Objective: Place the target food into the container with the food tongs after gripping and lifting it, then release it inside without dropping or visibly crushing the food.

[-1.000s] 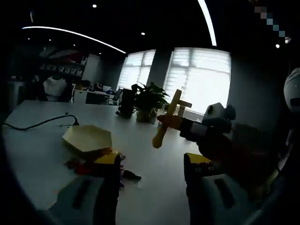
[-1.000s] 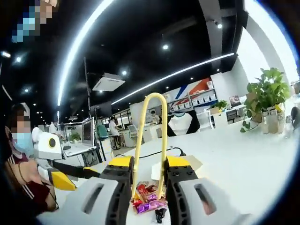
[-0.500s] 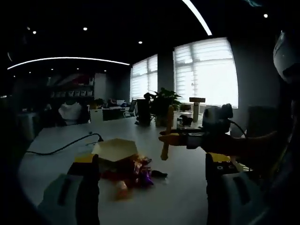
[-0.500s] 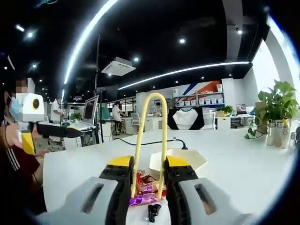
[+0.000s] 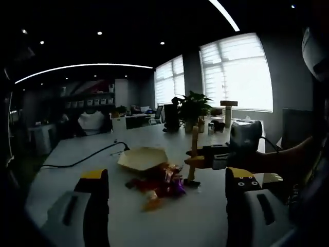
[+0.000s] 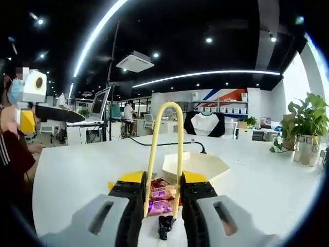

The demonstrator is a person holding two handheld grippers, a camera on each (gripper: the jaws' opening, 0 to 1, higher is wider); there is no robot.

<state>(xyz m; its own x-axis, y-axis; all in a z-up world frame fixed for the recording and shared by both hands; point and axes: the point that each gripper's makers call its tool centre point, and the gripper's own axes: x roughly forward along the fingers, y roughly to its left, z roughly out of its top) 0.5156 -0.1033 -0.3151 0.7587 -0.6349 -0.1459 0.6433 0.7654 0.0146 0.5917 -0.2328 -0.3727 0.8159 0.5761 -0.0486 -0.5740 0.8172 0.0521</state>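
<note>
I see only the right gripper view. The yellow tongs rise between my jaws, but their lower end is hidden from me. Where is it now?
Observer: In the left gripper view the tongs stand nearly upright in the right gripper, and their lower end is down at the edge of the snack pile. Whether it touches a packet, I cannot tell.
Operator: Is the left gripper holding anything?
Observer: No. The left gripper has its jaws wide apart with nothing between them, and it looks toward the pile.
</note>
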